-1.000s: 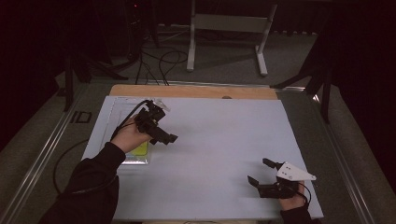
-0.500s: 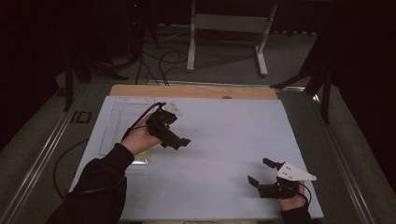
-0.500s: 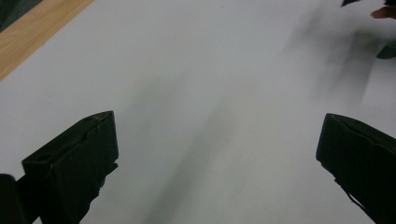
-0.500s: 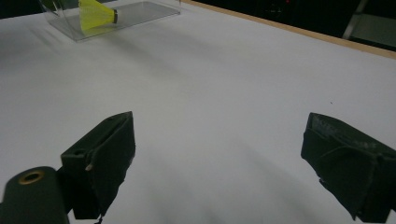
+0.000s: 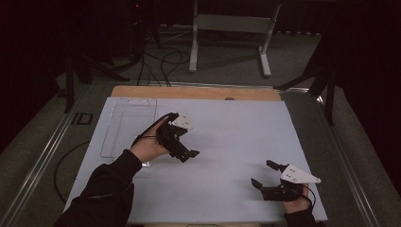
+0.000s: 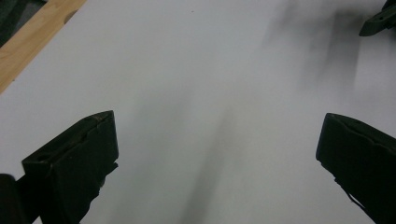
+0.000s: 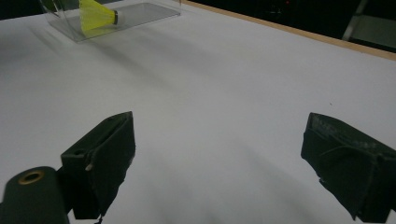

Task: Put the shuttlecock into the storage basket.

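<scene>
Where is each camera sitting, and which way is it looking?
High view: above the person's side, looking forward and down on the table; both forearms, the left gripper and right gripper show.
Left gripper view: rides the left gripper, facing the white tabletop between its open jaws.
Right gripper view: rides the right gripper, facing a clear tray with a yellow shuttlecock.
Shared: the high and right gripper views both show the tray.

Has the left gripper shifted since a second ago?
Yes. The left gripper has moved right, away from the clear tray toward the table's middle, fingers open and empty.
</scene>
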`<state>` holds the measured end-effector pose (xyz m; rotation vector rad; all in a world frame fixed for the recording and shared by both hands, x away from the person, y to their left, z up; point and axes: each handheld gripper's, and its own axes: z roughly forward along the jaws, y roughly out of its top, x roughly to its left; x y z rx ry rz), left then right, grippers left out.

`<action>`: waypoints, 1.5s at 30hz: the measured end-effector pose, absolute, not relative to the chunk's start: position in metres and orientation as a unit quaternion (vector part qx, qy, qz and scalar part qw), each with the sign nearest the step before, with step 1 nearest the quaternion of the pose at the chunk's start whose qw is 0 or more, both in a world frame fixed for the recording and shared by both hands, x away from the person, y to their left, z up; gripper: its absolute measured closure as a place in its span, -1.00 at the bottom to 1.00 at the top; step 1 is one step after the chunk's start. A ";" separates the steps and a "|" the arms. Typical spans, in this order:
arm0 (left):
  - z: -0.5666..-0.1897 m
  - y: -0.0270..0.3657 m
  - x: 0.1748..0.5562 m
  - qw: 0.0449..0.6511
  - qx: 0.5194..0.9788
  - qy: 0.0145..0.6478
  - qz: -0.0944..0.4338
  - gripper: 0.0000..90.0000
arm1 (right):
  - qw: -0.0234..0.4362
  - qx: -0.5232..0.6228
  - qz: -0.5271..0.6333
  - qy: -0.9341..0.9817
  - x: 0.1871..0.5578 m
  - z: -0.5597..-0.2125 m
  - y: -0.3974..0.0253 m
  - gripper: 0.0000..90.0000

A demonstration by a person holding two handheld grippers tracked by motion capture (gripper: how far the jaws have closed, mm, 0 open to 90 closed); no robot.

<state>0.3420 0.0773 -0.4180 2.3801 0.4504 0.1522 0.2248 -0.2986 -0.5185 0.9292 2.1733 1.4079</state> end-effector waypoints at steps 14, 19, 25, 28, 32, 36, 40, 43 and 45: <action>-0.437 0.069 0.327 0.364 0.918 0.155 0.024 -1.00 | 0.193 0.331 0.503 0.775 0.225 -0.519 -0.299 -0.78; -0.445 0.068 0.321 0.368 0.916 0.156 0.012 -1.00 | 0.194 0.331 0.503 0.775 0.225 -0.518 -0.299 -0.78; -0.456 0.073 0.315 0.382 0.912 0.153 0.000 -1.00 | 0.194 0.330 0.503 0.775 0.225 -0.518 -0.299 -0.78; -0.461 0.075 0.312 0.386 0.910 0.151 -0.002 -1.00 | 0.193 0.330 0.502 0.775 0.225 -0.518 -0.298 -0.78; -0.465 0.080 0.308 0.397 0.905 0.151 -0.007 -1.00 | 0.194 0.329 0.503 0.775 0.225 -0.518 -0.299 -0.78; -0.470 0.087 0.305 0.405 0.901 0.155 -0.018 -1.00 | 0.192 0.331 0.502 0.776 0.225 -0.518 -0.298 -0.78; -0.475 0.092 0.301 0.405 0.901 0.154 -0.029 -1.00 | 0.193 0.328 0.503 0.776 0.225 -0.518 -0.298 -0.78; -0.480 0.096 0.298 0.407 0.900 0.153 -0.039 -1.00 | 0.194 0.328 0.502 0.776 0.225 -0.518 -0.298 -0.78; -0.484 0.099 0.296 0.409 0.899 0.152 -0.043 -1.00 | 0.195 0.328 0.502 0.776 0.225 -0.518 -0.298 -0.78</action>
